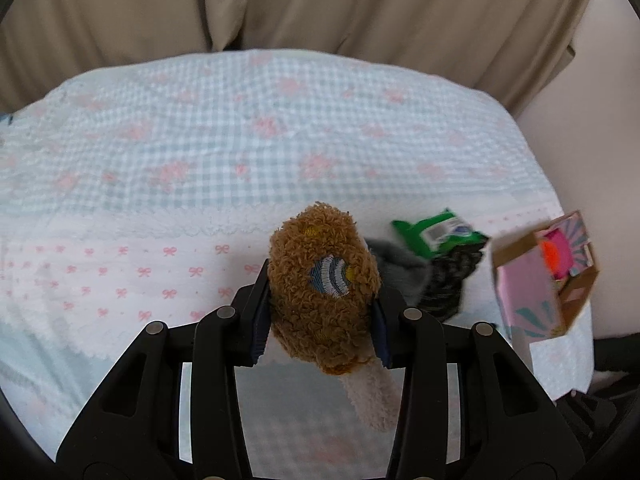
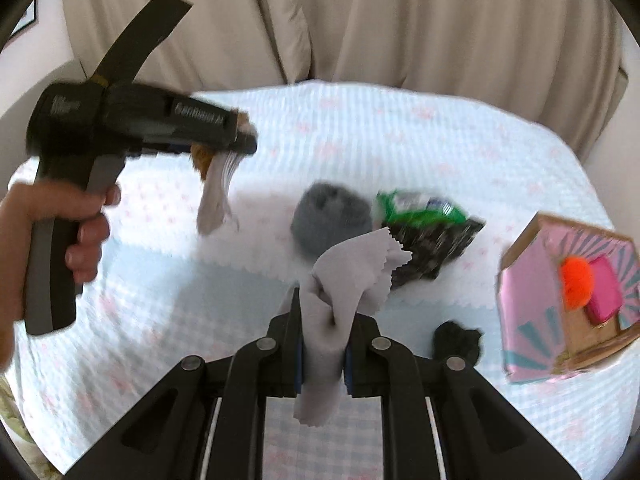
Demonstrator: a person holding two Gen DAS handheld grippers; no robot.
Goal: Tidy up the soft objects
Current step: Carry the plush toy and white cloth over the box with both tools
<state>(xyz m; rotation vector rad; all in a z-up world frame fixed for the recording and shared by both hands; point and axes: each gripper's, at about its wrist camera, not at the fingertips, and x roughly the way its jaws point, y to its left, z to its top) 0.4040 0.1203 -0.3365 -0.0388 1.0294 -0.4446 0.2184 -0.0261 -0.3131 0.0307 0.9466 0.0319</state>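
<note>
My left gripper [image 1: 320,316] is shut on a fuzzy brown and cream sock [image 1: 324,284] and holds it above the bed; it also shows at the upper left of the right wrist view [image 2: 240,140] with the sock [image 2: 214,188] hanging down. My right gripper [image 2: 322,344] is shut on a grey pinked-edge cloth [image 2: 344,276]. A pink cardboard box [image 2: 568,300] at the right holds an orange pom-pom [image 2: 576,282] and a pink item [image 2: 606,292]. The box also shows in the left wrist view [image 1: 544,280].
On the checked blue and pink bedspread [image 1: 240,140] lie a grey rolled sock [image 2: 328,216], a green packet [image 2: 420,208] on a dark knit piece [image 2: 436,248], and a small black fuzzy thing [image 2: 458,340]. Beige curtains [image 1: 320,0] hang behind the bed.
</note>
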